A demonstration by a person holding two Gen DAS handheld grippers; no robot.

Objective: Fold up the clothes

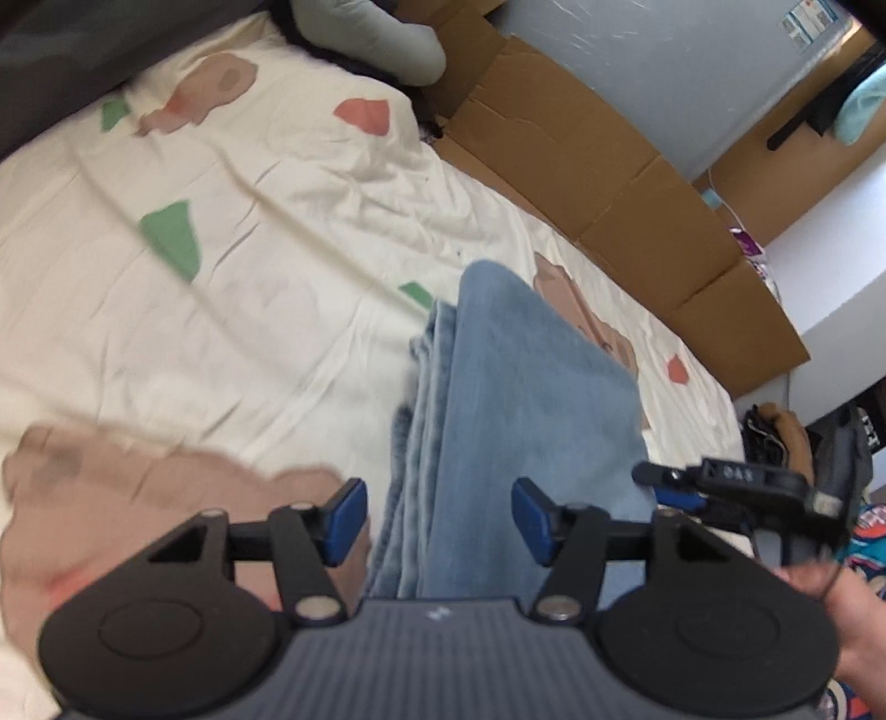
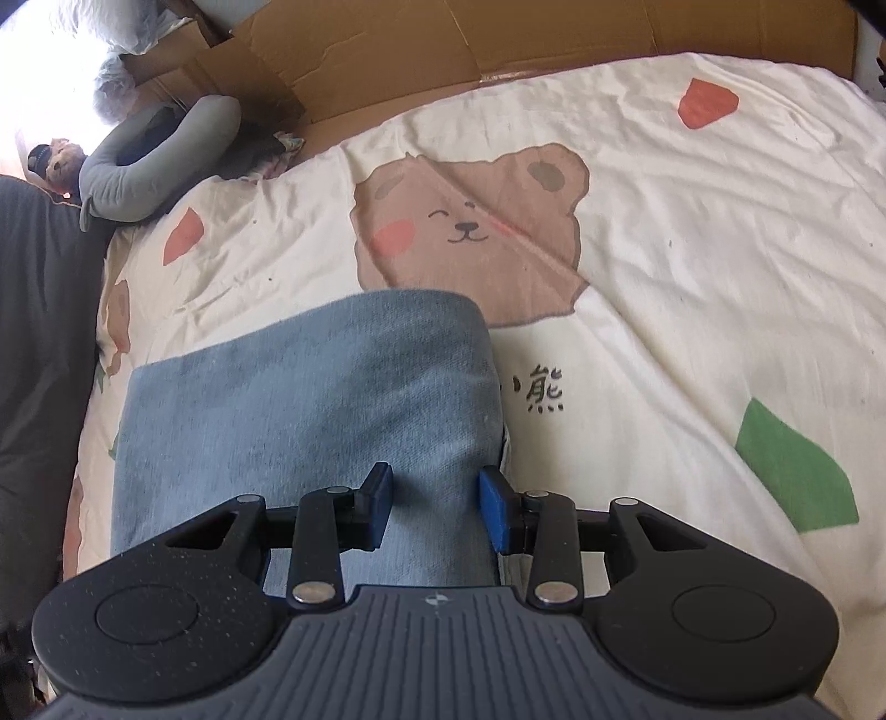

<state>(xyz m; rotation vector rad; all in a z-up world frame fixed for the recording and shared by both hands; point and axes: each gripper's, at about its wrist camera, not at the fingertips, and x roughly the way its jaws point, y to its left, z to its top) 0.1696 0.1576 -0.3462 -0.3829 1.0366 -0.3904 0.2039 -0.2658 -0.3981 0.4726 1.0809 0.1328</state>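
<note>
cream bear-print bedsheet (image 2: pixel 692 232) w/ folded blue jeans (image 2: pixel 310 399) lying on it. left gripper (image 1: pixel 440 518) jaws apart, clear of denim. right gripper (image 2: pixel 437 507) half-open over jeans; grip unclear.

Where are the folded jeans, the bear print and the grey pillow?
folded jeans (image 2: pixel 310 399), right wrist view, top layer
bear print (image 2: pixel 470 227), right wrist view, its face
grey pillow (image 2: pixel 155 166), right wrist view, middle of its curve

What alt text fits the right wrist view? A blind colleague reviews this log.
Folded light-blue denim garment lies on a cream bedsheet printed with a brown bear; the right gripper straddles its near end, blue-padded fingers apart. Brown cardboard lines the far edge.
</note>
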